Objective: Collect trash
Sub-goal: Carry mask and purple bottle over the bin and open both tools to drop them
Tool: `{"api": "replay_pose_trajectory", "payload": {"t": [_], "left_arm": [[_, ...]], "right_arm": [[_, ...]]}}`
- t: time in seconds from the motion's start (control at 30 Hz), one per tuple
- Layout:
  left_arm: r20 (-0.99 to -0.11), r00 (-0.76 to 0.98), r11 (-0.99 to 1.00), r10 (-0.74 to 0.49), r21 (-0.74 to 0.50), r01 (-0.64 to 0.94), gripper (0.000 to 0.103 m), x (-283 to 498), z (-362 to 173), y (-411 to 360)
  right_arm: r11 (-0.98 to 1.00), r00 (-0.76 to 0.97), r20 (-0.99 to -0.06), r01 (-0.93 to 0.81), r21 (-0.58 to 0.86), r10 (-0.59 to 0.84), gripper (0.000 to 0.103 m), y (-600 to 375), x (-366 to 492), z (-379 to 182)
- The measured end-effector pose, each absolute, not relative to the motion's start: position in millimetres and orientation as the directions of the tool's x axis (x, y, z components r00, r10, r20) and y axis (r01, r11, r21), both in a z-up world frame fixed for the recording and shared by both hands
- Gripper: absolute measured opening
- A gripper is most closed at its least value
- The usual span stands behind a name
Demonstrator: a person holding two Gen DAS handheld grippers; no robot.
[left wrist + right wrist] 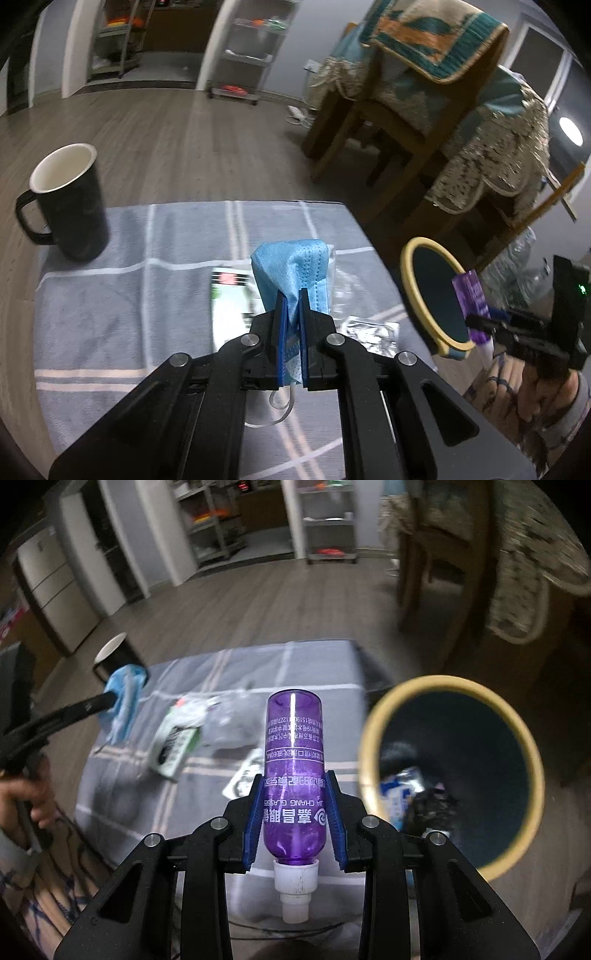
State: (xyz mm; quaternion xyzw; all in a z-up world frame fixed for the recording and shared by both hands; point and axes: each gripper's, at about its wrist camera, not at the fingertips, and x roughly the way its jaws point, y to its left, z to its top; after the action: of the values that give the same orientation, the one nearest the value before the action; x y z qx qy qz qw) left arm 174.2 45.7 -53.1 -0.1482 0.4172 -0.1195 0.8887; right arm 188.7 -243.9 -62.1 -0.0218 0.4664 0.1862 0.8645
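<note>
1. My left gripper (292,295) has its jaws pressed nearly together on a crumpled blue face mask (291,266); the mask bulges out past the tips, and its pale ear loop dangles below the jaws.
2. My right gripper (294,779) is clamped on a purple bottle (294,760); the jaws stand partly apart around its body, with the white cap pointing back toward me and the base sticking out ahead.
3. Under the left tongs lies a grey checked cloth (110,314). Just beyond and left of the tips lies a green-and-white packet (229,306); just to their right is crinkled clear plastic (369,330).
4. A black mug (70,206) stands at the cloth's far left corner, well apart from the left tips.
5. The yellow-rimmed bin (454,775) sits just right of the right tongs, off the cloth's right edge, mouth open and already holding some scraps.
6. From the left tongs the bin is off to the right, beside the other gripper.
7. Beyond the cloth's far edge there is open wooden floor (184,140); a draped chair (436,110) crowds the far right.
</note>
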Motion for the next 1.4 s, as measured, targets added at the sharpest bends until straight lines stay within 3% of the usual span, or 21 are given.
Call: {"api": "replay_pose_trajectory", "payload": {"t": [0.3,0.7,1.03,1.4], "left_arm": [[-0.696,0.596,0.911,-0.401,-0.372,0.179,0.005,179.1,-38.9,-2.6],[-0.695,0.515,0.864,-0.503,-0.388,0.32,0.005,202.9,-27.5,-105.4],[-0.719,0.415,0.826,-0.557,-0.427,0.369,0.005,240.6,-49.7,-205.0],[-0.755,0.33,0.822,-0.567,-0.499,0.274,0.005,275.3,-97.3,-255.4]], "right_arm": [[0.971,0.559,-0.794,-0.167,0.172,0.237,0.033,-323.2,206.8,-51.7],[0.916,0.607,-0.752,0.095,0.39,0.257,0.034,-418.3,222.1,-66.7],[0.893,0.626,-0.743,0.163,0.42,0.235,0.034,-436.7,228.2,-78.7],[0.9,0.574,-0.783,0.171,0.401,0.24,0.034,-437.9,237.9,-89.3]]}}
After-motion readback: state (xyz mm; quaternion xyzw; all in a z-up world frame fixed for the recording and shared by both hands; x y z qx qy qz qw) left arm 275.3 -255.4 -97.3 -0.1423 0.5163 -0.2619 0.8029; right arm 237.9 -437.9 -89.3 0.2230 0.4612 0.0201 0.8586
